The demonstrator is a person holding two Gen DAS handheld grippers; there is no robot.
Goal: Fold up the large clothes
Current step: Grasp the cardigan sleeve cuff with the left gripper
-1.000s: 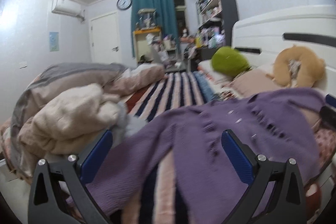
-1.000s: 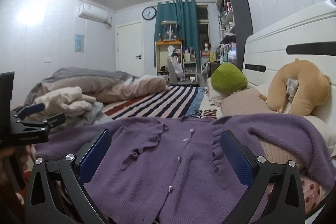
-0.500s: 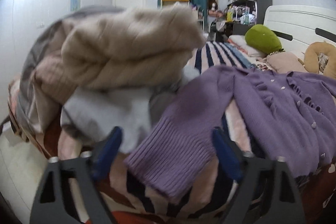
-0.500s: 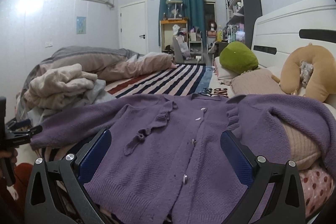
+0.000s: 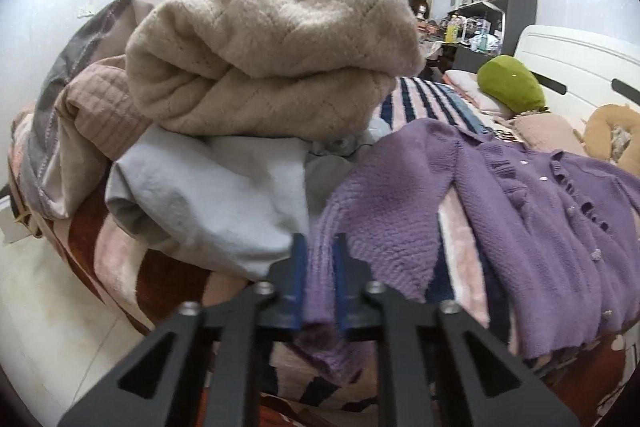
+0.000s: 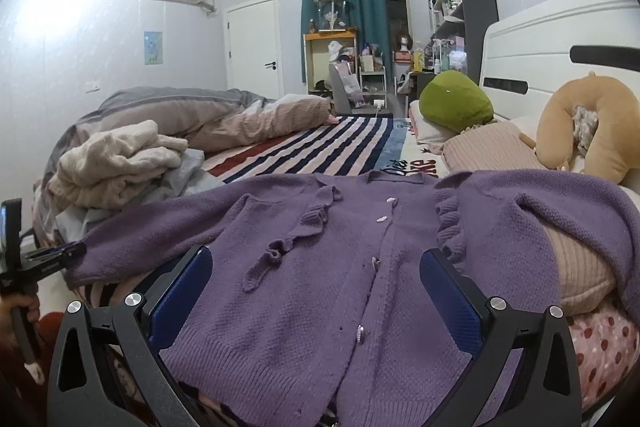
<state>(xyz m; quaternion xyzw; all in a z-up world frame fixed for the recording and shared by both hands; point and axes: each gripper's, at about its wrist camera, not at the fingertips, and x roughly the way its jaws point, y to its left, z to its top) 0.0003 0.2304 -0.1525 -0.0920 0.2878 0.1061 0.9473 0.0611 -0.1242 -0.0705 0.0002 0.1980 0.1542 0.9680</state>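
Since half a second ago, the left gripper (image 5: 319,281) has been closed on the ribbed cuff (image 5: 320,275) of the purple cardigan's (image 6: 340,267) sleeve, which is now pinched between its blue pads. The cardigan is spread face up, buttoned, across the striped blanket (image 6: 320,143) on the bed, one sleeve draped over a pink pillow (image 6: 492,151). The right gripper (image 6: 316,293) is held above the cardigan's hem with its fingers wide apart and nothing between them; a folded cream sweater (image 5: 272,55) is stacked nearby.
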